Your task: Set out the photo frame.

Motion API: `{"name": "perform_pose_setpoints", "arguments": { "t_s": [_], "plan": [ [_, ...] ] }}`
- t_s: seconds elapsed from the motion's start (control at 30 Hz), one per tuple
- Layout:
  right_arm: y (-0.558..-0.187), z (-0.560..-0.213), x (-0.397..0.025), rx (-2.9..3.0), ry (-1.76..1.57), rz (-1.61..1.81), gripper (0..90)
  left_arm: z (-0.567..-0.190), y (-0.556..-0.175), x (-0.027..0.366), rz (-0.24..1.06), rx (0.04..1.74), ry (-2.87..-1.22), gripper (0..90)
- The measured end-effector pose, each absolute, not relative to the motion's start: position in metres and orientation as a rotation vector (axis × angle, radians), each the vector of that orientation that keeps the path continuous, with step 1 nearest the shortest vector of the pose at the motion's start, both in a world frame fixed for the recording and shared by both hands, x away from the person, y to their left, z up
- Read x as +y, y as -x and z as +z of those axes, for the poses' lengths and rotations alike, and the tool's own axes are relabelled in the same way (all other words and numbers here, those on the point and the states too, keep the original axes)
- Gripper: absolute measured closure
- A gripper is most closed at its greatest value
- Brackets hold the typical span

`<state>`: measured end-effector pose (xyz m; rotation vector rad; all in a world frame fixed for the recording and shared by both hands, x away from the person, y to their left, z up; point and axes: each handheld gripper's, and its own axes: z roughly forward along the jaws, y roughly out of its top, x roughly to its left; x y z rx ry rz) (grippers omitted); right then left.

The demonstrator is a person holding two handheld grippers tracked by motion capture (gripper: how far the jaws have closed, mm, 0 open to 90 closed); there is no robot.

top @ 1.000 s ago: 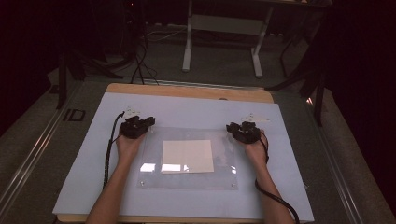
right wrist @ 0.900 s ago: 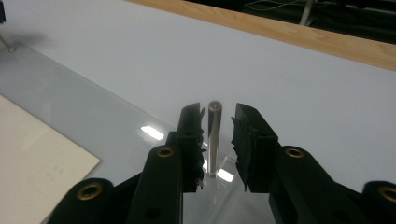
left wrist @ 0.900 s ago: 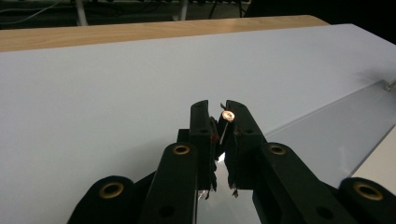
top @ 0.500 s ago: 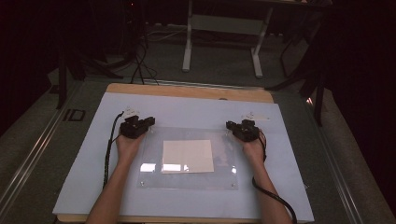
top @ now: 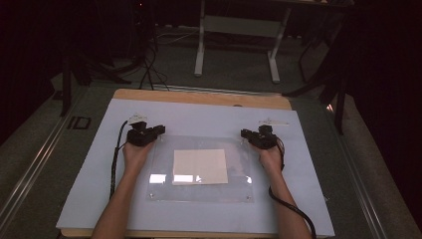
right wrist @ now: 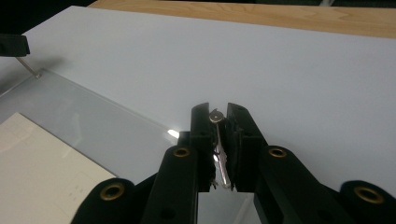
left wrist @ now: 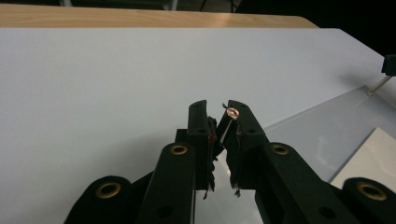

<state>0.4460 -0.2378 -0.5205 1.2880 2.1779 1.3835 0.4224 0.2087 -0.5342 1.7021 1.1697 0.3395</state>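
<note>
At table, high view: left gripper (top: pixel 158 130) and right gripper (top: pixel 245 133) at the clear sheet's (top: pixel 199 191) far corners, paper (top: pixel 200 166) between.
Left gripper view: jaws pinch a screw (left wrist: pixel 228 122).
Right gripper view: jaws clamp a screw (right wrist: pixel 219 154).

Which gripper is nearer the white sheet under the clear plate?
Roughly equal; left if either. The left gripper sits at the clear plate's far-left corner, the right gripper at its far-right corner, the white sheet between them.

L gripper (top: pixel 158 131) fingers pinched, R gripper (top: pixel 245 133) same, forearms parallel
</note>
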Motion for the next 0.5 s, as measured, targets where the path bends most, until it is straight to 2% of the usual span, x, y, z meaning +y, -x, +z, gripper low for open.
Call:
{"name": "perform_pose_setpoints", "arguments": {
  "t_s": [0.5],
  "plan": [
    [-0.459, -0.518, -0.238, 2.186, -1.443, 1.400, 81.4, -0.533, -0.438, 0.214, 0.181, 1.248, -1.703, 79.8]
  ]
}}
